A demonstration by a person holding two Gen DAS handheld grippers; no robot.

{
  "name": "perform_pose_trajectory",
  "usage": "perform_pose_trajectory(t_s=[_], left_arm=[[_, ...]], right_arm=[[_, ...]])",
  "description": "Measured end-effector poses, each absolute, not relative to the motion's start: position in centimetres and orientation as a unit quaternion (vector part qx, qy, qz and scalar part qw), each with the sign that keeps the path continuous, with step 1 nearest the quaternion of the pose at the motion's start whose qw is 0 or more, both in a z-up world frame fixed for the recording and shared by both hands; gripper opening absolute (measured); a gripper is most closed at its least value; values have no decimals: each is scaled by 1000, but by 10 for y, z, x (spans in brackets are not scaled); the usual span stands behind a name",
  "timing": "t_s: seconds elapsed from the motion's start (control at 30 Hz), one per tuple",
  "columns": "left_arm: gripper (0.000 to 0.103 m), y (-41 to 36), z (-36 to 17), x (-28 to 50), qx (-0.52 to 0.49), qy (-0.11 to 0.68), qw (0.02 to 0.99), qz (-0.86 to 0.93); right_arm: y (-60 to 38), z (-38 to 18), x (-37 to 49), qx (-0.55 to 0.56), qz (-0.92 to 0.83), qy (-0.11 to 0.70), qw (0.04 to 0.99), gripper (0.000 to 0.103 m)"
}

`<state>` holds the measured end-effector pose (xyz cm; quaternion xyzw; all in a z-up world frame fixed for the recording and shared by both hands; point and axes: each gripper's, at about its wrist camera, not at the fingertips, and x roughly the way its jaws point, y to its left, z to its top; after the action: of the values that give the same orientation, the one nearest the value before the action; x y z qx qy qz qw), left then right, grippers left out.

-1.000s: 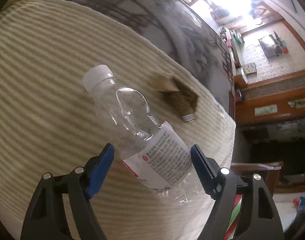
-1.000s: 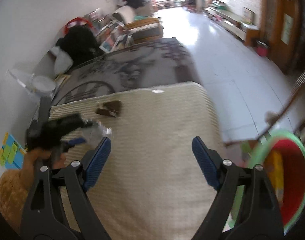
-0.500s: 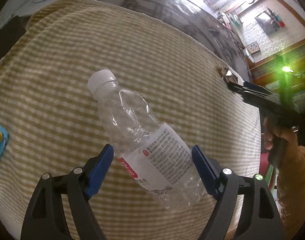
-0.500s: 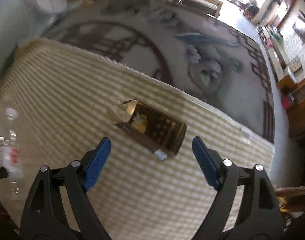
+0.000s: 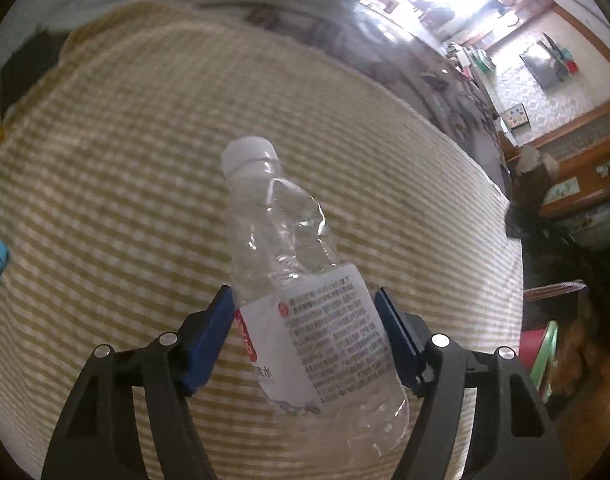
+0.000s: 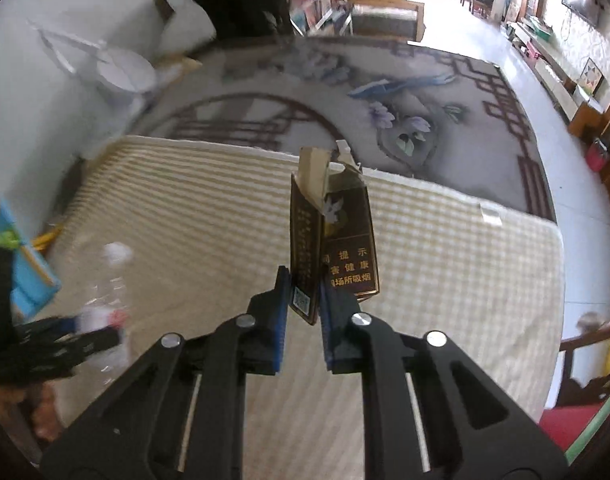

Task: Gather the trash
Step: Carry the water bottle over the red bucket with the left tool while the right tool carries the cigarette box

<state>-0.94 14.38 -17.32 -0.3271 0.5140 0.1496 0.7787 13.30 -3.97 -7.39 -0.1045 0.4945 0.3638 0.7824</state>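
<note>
Gripping crushed bottle (image 5: 301,280), pinching cigarette pack (image 6: 329,240)

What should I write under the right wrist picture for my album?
Right gripper pinches a torn brown cigarette pack above the striped mat.

Striped beige mat (image 6: 445,280) spread on the floor, overlapping a grey patterned rug (image 6: 305,92) with floral and lattice motifs. White wall (image 6: 45,40) at left. Glossy white floor tiles (image 6: 553,120) at right. Wooden cabinets (image 5: 577,172) along the far wall. Bright daylight floods the far end.
</note>
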Motion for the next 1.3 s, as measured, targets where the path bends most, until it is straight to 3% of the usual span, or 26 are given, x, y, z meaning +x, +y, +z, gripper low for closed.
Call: perform_pose_trajectory(t_s=[0.3, 0.73, 1.3], left_arm=[[67, 85, -122, 18, -227, 482, 835, 139], [67, -28, -64, 37, -183, 425, 877, 131], [67, -173, -31, 54, -126, 397, 906, 73]], right_arm=[[-121, -45, 87, -38, 323, 461, 826, 15], [-241, -15, 70, 15, 299, 425, 854, 15], [-367, 2, 59, 45, 262, 388, 883, 15]])
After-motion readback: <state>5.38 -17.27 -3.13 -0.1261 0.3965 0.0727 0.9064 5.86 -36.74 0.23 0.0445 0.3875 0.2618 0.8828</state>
